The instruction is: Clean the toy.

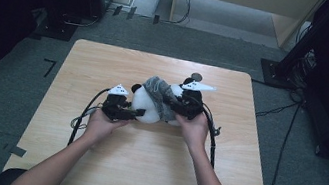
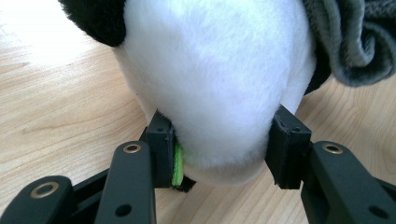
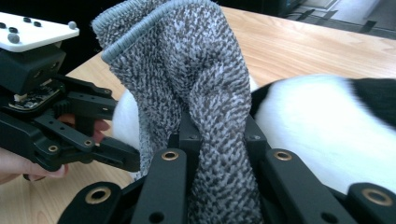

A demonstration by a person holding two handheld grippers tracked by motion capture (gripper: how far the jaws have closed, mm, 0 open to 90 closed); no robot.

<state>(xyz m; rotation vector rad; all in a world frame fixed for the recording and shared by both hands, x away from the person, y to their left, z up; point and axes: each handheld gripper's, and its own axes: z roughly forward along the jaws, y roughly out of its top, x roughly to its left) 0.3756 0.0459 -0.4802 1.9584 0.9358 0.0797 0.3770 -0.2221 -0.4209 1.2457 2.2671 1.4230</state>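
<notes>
Knitted grey sock point(image 3: 196, 84): soft, light, stretchy, draped over a plush panda point(image 1: 147, 105) at the middle of the table point(image 1: 106, 62). Panda judged light, squashy, non-fragile; long axis lies left-right, black ear at the left end. Right gripper point(image 3: 219, 154) is clamped on the sock fabric, best taken near its ribbed cuff. Left gripper point(image 2: 224, 154) is pinched on the panda's white end.

plush panda point(image 1: 146, 107): black-white, lying mid-table | grey knit sock point(image 1: 160, 92): draped over it, seemingly bunched
</notes>
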